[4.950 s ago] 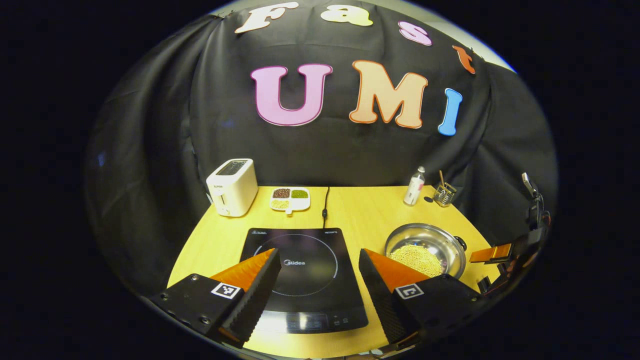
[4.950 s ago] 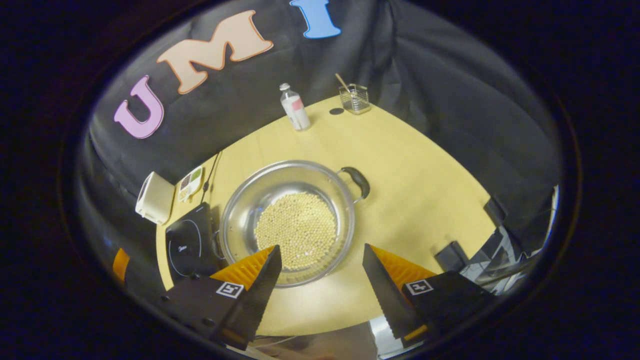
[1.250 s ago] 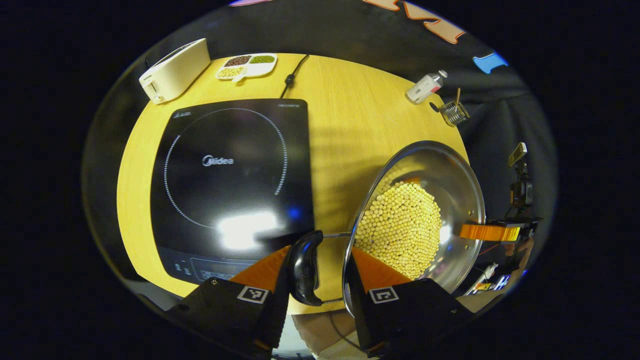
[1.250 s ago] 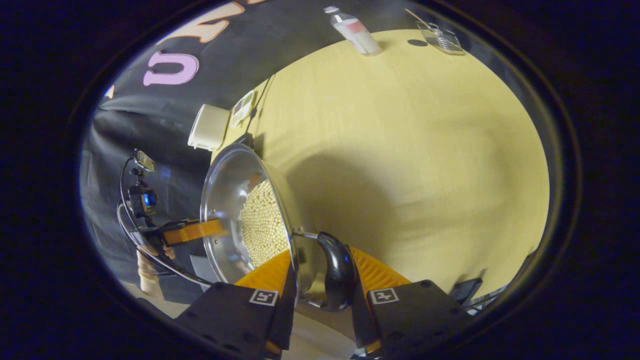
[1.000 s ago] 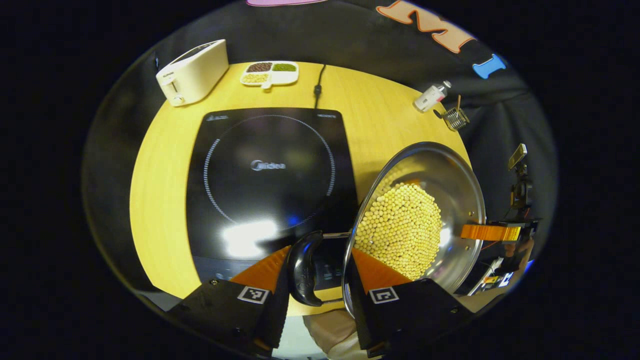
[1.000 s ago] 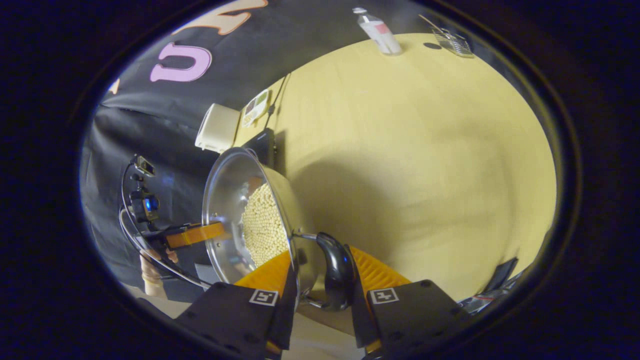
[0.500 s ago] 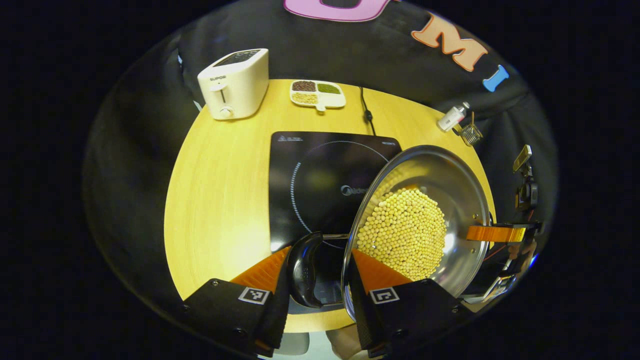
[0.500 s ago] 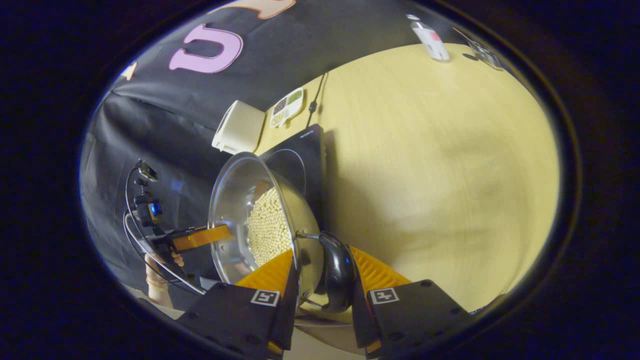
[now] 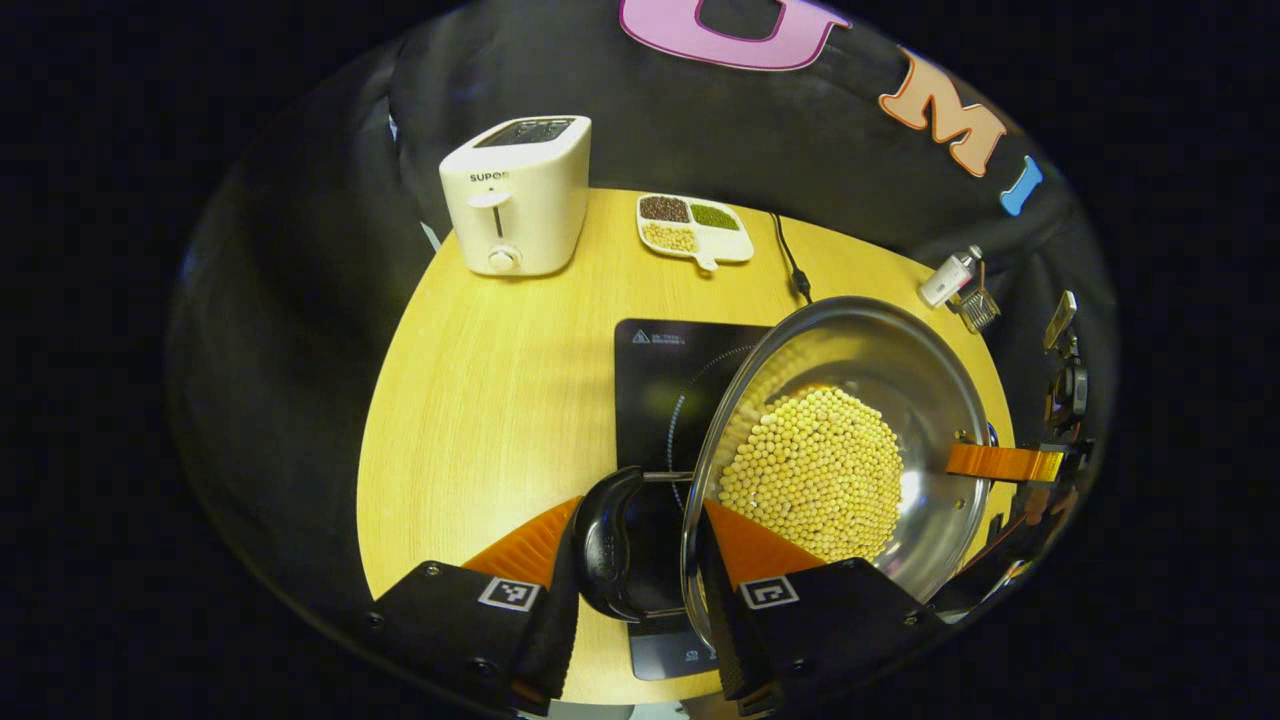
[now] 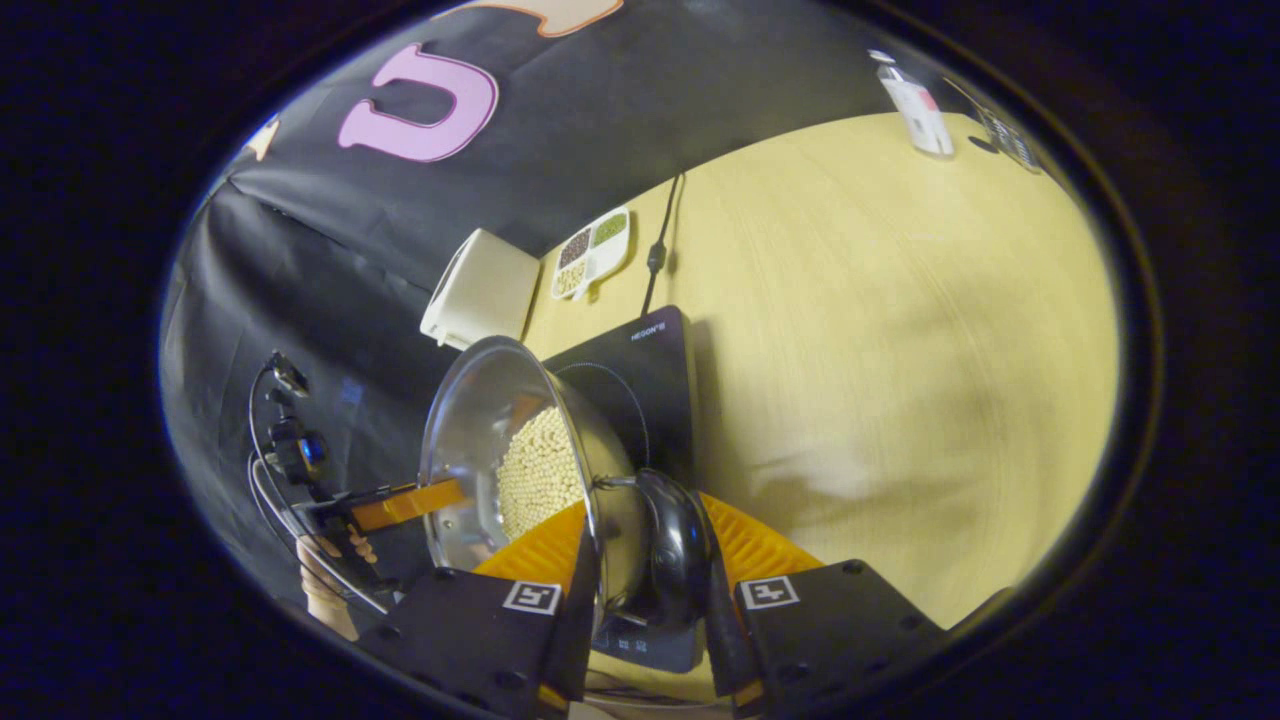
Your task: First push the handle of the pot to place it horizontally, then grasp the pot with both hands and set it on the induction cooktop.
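Both grippers, left (image 9: 635,545) and right (image 10: 645,560), were clenched on the pot (image 9: 850,450) handles; pot was hanging partly over the induction cooktop (image 9: 655,380). Advice: keep level, centre over ring, lower together.

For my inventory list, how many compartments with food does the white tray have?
3. The white tray near the toaster holds dark beans at back left, green at back right, yellow in front.

Wooden table (image 9: 480,380), cooktop (image 9: 660,370), toaster (image 9: 515,195)
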### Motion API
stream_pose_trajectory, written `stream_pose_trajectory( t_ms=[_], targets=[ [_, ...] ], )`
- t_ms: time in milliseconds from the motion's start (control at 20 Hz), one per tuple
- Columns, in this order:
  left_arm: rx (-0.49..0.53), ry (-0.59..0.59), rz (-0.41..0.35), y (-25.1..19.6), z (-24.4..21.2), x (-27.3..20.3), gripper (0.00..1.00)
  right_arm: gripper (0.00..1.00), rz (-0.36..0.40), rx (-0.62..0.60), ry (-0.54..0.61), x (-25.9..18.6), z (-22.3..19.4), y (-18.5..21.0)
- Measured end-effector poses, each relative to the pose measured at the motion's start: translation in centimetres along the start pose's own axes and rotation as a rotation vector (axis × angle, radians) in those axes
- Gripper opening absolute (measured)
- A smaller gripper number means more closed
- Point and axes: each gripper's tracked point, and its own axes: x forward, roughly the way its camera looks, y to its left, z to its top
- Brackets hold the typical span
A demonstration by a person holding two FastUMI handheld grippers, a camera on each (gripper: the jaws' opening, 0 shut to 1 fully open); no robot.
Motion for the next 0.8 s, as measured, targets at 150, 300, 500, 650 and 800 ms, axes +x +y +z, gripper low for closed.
stream_pose_trajectory(
  t_ms=[150, 300, 500, 650, 800],
  targets=[
    [0.024, -0.026, 0.030, 0.7, 1.1, 0.6, 0.58, 0.51, -0.002, 0.004, -0.018, 0.5, 0.9, -0.4],
    [0.022, -0.032, 0.045, 1.0, 1.4, 1.1, 0.58, 0.44, -0.008, 0.003, -0.034, 0.6, 1.6, -1.0],
    [-0.025, -0.043, 0.045, 1.0, 1.4, 1.9, 0.60, 0.44, -0.014, -0.015, -0.065, 1.3, 3.1, -0.8],
    [-0.033, -0.050, 0.058, 1.2, 1.4, 1.9, 0.62, 0.51, -0.012, -0.021, -0.072, 1.3, 3.0, -0.8],
    [-0.034, -0.051, 0.062, 1.1, 1.3, 1.9, 0.65, 0.51, -0.014, -0.026, -0.078, 1.5, 2.9, -1.1]
  ],
)
